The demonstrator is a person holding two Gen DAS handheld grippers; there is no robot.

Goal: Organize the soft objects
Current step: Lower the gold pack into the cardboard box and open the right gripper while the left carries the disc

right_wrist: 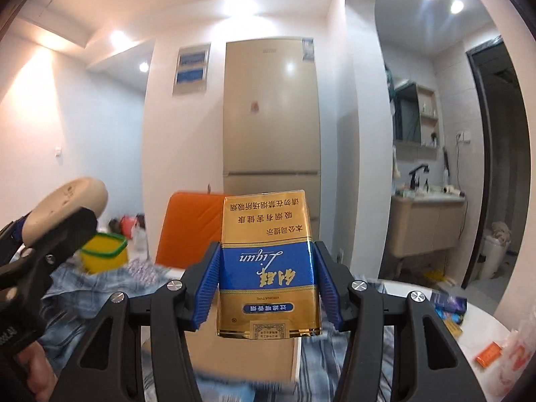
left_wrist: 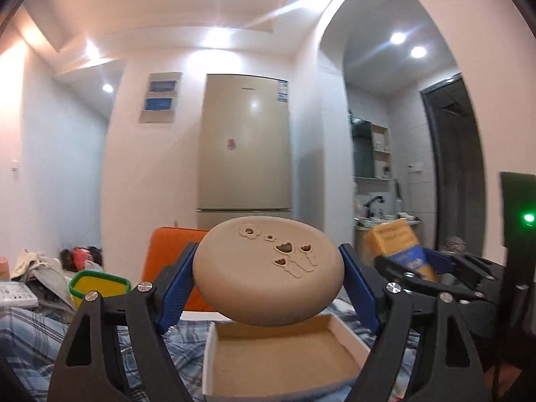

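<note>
A round tan cushion with flower cutouts hangs above an open cardboard box; a gold-and-blue cigarette pack stands upside down.

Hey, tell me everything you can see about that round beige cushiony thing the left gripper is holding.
The round beige disc is a smooth, matte, pebble-shaped pad that looks like soft foam or silicone. Its top face carries small raised flower and heart shapes with cut-out centres. It is tilted, decorated face towards the camera, clamped at its two sides between the blue ribbed pads of the left gripper. It is held in the air above the open, empty cardboard box without touching it. The right wrist view shows its rounded edge in profile.
</note>
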